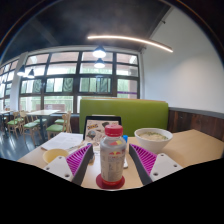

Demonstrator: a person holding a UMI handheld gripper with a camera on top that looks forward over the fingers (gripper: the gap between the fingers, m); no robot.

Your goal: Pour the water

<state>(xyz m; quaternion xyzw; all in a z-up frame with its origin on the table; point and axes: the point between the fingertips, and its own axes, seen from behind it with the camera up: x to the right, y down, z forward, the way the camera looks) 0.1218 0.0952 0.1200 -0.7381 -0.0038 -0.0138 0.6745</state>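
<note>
Gripper (112, 163) fingers clamp an upright red-capped bottle (113, 155); a white bowl (152, 139) sits beyond them on the surface (195, 146).

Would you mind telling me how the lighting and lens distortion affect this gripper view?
Gripper view: strong fisheye, so the window frames and ceiling light strip curve; daylight from the windows backlights the room, yet the bottle between the gripper's jaws stays clearly lit, as does the white bowl beyond.

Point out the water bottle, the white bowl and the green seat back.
water bottle (113, 158), gripper view, on its label, between the gripper (113, 160) fingers.
white bowl (153, 138), gripper view, on its side wall.
green seat back (125, 112), gripper view, on its front face.
</note>
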